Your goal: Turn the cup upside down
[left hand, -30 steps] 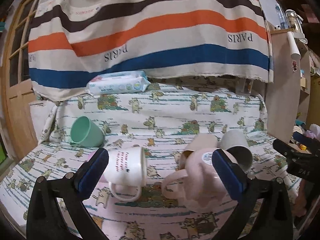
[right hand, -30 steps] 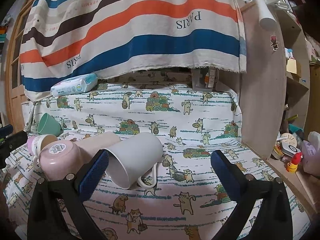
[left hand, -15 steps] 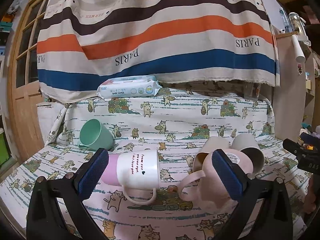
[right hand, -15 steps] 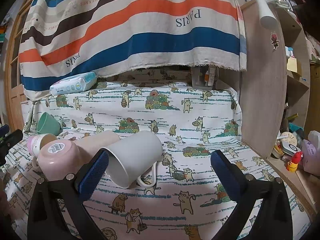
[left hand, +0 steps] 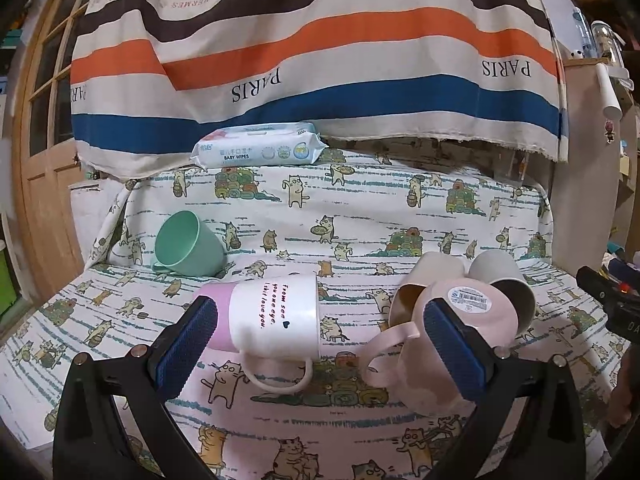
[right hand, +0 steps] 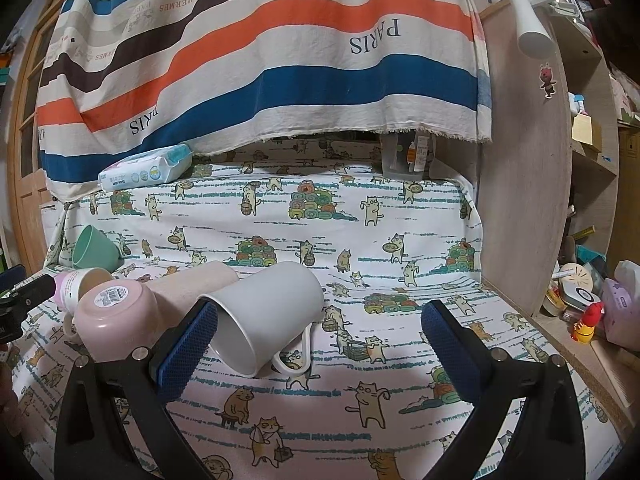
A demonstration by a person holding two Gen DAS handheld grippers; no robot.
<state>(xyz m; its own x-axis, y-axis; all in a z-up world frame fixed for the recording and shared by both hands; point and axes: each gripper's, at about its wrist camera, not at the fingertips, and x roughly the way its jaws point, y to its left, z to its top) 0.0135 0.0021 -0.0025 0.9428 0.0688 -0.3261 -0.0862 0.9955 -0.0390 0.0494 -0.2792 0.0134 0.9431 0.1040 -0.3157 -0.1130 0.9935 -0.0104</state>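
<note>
Several cups lie on their sides on a cat-print cloth. In the left wrist view a white and pink mug (left hand: 272, 320) with red lettering lies between my open left gripper's (left hand: 320, 344) fingers. A pink mug (left hand: 452, 336) lies by the right finger, with a beige cup (left hand: 428, 276) and a grey mug (left hand: 504, 284) behind it. A green cup (left hand: 186, 242) lies far left. In the right wrist view my open right gripper (right hand: 318, 344) is empty. The grey mug (right hand: 268, 312) lies by its left finger, mouth toward me, with the pink mug (right hand: 116, 320) further left.
A pack of baby wipes (left hand: 256, 150) lies at the back under a striped hanging cloth (left hand: 320, 60). A wooden panel (right hand: 520, 200) bounds the right side, with shelves and small items (right hand: 588, 308) beyond it. A wooden door (left hand: 36, 184) stands at the left.
The left wrist view has shifted: the white and pink mug now lies more centred between the left fingers and looks closer. The right gripper has moved slightly nearer the grey mug.
</note>
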